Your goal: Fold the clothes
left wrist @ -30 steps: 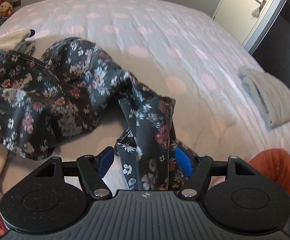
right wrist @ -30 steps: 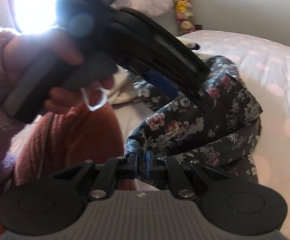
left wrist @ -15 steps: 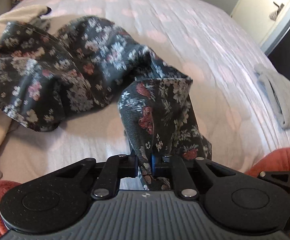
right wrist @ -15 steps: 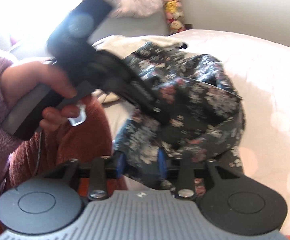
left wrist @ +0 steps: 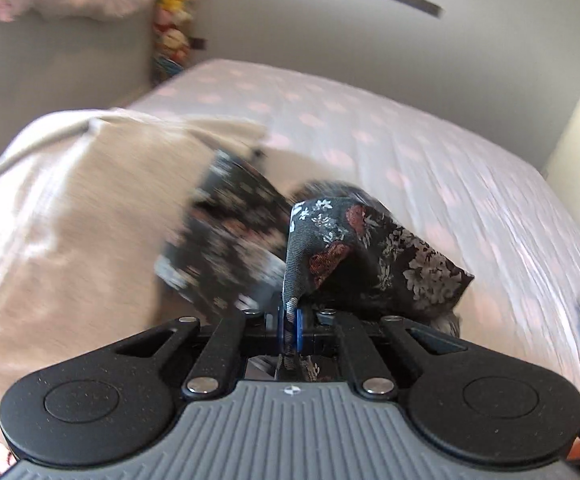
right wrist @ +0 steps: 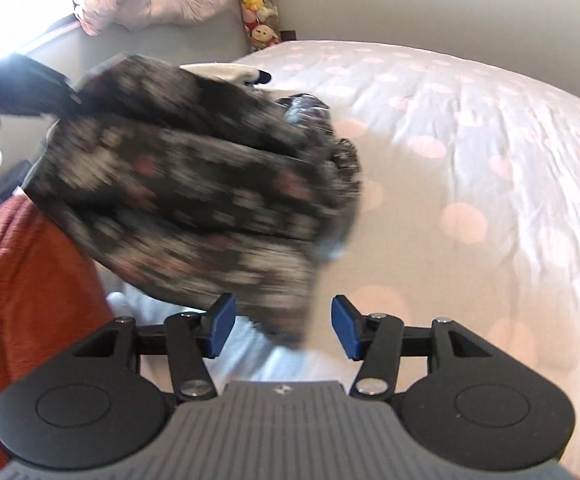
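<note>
The right hand-held gripper (right wrist: pixel 282 330), pinching the floral garment (left wrist: pixel 370 252) a second ago, now stands spread and empty, while the left hand-held gripper (left wrist: pixel 290 322), spread then, is pressed together on a fold. So the garment hangs bunched and unfolded above the bed (right wrist: pixel 490 140) from the left alone. Its free edge dangles near the right's blue pads (right wrist: pixel 221 322); the bed beyond lies bare, a beige cloth (left wrist: pixel 69 220) crowding the left.

A dark floral-print garment (left wrist: pixel 346 248) hung bunched and motion-blurred above the bed, one edge pinched between blue gripper pads, the rest drooping loosely.
</note>
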The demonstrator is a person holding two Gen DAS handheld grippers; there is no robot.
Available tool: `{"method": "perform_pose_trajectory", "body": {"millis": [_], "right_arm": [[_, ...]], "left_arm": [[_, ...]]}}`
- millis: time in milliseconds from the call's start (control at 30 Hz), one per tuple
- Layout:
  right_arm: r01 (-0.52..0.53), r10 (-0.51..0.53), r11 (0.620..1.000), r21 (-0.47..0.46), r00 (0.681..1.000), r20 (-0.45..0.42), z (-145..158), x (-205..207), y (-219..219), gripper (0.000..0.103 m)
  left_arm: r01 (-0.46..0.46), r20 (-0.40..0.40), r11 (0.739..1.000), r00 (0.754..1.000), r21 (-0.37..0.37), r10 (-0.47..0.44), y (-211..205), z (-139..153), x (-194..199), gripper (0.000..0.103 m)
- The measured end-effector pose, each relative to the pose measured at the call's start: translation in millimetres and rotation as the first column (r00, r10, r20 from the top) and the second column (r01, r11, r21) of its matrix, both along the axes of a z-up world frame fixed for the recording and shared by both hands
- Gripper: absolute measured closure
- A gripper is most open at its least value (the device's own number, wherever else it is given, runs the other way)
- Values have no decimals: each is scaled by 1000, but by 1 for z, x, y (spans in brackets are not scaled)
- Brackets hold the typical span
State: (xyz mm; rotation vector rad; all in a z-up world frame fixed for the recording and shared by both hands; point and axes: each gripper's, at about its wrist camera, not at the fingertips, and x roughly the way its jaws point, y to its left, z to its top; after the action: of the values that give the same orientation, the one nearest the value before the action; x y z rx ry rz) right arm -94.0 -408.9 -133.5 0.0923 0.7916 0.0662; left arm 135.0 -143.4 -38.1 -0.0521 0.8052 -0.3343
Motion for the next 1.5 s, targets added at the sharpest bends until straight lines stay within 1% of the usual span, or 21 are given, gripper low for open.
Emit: {"method": "perform_pose_trajectory", "body": {"millis": [100,233,333,367,433,500,567,600,667,700,900,967,1033,1067,1100,1133,1167,1233,1300,1400,1500], "right_arm": [[-3,3,999,-54,1000,-13,-2,17,-3,46],[-40,39,991,-124,999,-16,-8,37,-4,46],[-102,101,972,-210,995,-14,-17,60,0,49],[-128,129,961,-246,992,-13,-22,70,2,52],[-175,182,931,-320,983,-10,-28,84,5,53],[-222,239,894,-390,971,-4,-31,93,12,53],[-277,306,843,-462,952,-13,-39,109,20,53],[-303,339,813,-497,941,-21,-42,116,23,53],[-353,401,749,-561,915,-41,-51,129,30,53],[-376,429,720,-584,902,-52,-58,136,34,53],[-487,575,523,-700,808,-133,-97,176,55,53],[-504,602,479,-719,784,-148,-103,181,62,53],[-506,614,460,-730,775,-150,-108,188,67,54],[-509,617,457,-730,772,-152,-109,191,69,57],[-516,614,467,-718,774,-157,-109,194,71,60],[-522,608,480,-705,777,-162,-108,197,71,75],[-516,598,491,-702,786,-159,-106,198,70,92],[-467,568,521,-714,815,-118,-98,198,68,93],[-398,525,574,-716,850,-52,-83,198,62,94],[-272,442,649,-710,895,60,-52,199,47,96],[-138,360,693,-708,917,173,-14,195,29,96]], "left_arm": [[-104,29,994,994,30,103,33,8,20,99],[-193,40,975,981,110,190,59,0,39,99],[-214,7,967,977,138,215,72,-14,48,99],[-210,-8,967,977,142,214,74,-19,50,99],[-196,-25,971,979,134,201,78,-26,48,97],[-177,-33,978,983,109,181,85,-28,44,95],[-147,-46,986,987,83,151,93,-26,37,80],[-132,-46,988,990,74,136,95,-25,34,75],[-111,-47,991,992,67,115,99,-22,29,58],[-105,-48,992,993,64,108,101,-20,27,55],[-121,-113,990,985,71,128,116,-24,26,54],[-124,-137,989,982,74,133,119,-27,24,52],[-118,-160,990,979,71,128,120,-31,19,49],[-113,-173,992,977,61,122,119,-32,16,47],[-106,-186,993,976,50,114,118,-34,13,47],[-99,-195,994,975,41,105,116,-35,9,47],[-92,-202,995,975,34,97,115,-36,6,46],[-74,-213,997,974,25,78,110,-37,-2,44],[-49,-227,999,972,20,52,105,-38,-11,41],[24,-247,998,969,63,-8,91,-42,-24,35],[70,-259,992,965,103,-41,78,-47,-32,32]]}}
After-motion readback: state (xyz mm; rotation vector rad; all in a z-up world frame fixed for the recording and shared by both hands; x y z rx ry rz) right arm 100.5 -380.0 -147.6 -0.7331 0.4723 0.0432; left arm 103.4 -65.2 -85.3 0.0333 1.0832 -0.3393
